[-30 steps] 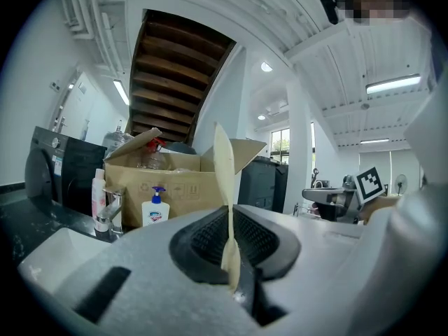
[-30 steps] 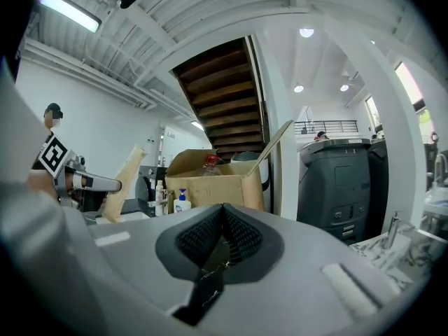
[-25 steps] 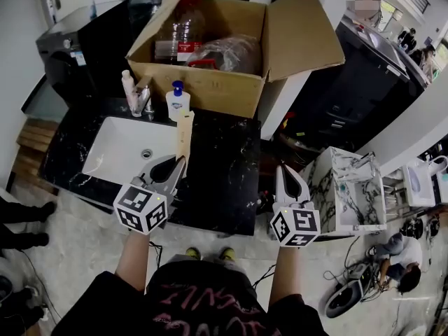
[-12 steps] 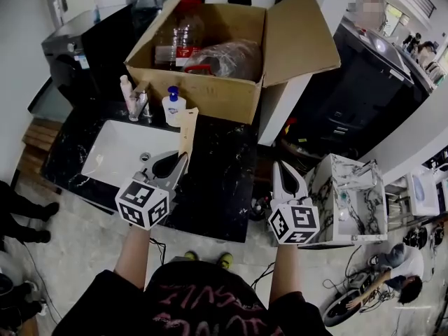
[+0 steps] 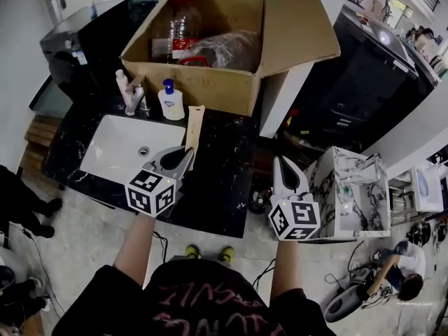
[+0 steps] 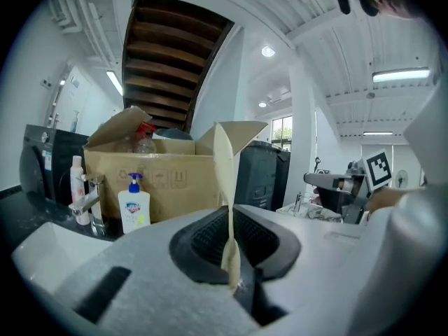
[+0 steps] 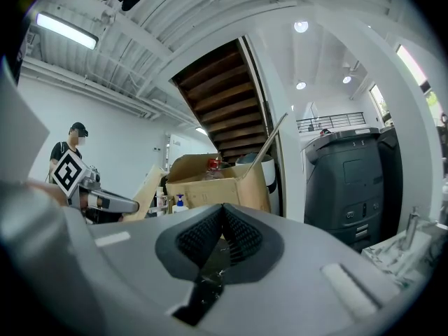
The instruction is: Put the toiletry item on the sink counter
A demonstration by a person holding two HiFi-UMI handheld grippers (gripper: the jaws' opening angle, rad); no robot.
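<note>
A long flat tan toiletry item (image 5: 193, 127) sticks forward out of my left gripper (image 5: 184, 155), which is shut on its near end. The item hangs above the black marble sink counter (image 5: 224, 166), just right of the white basin (image 5: 112, 149). In the left gripper view the item (image 6: 225, 180) shows edge-on as a thin cream strip rising from between the pads of the left gripper (image 6: 231, 257). My right gripper (image 5: 281, 163) hovers off the counter's right front corner, shut and empty, and its own view shows the pads of the right gripper (image 7: 220, 215) meeting.
A pump soap bottle (image 5: 171, 100), a faucet (image 5: 136, 93) and a pale bottle (image 5: 123, 84) stand behind the basin. An open cardboard box (image 5: 203, 82) with bottles fills the back. A white marble-pattern unit (image 5: 346, 191) stands right of the counter. Someone's feet (image 5: 28, 208) are at left.
My left gripper has shifted a little right and forward with the tan item, further over the counter. The right gripper has barely moved.
</note>
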